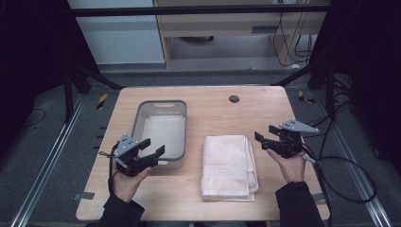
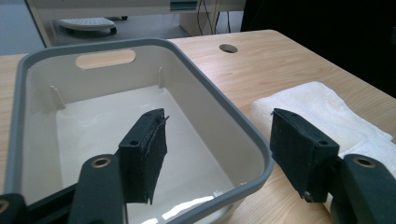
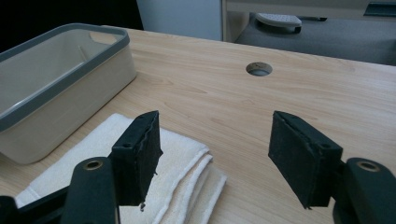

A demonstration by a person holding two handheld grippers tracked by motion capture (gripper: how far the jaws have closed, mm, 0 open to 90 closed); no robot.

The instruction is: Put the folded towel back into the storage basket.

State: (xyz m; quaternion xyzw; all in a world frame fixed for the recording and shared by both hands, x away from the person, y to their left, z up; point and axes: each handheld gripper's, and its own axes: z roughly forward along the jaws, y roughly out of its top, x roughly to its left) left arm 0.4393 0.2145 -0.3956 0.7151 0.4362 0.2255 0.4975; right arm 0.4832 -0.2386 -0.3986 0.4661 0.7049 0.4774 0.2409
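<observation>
A folded white towel [image 1: 228,166] lies flat on the wooden table, right of centre near the front. A white bin with a grey rim [image 1: 140,116] stands to its left, nothing inside it. My left gripper [image 1: 152,146] hovers open at the bin's near right corner; in the left gripper view its jaws straddle the bin's rim [image 2: 243,126], with the towel [image 2: 322,107] off to the right. My right gripper [image 1: 265,135] is open just right of the towel, a little above the table. In the right gripper view the towel's corner [image 3: 182,154] lies under the left jaw.
A round cable hole [image 1: 233,99] sits in the table's far middle. Black cables [image 1: 350,179] trail off the right edge. A dark frame and posts surround the table, with a cabinet and floor beyond its far edge.
</observation>
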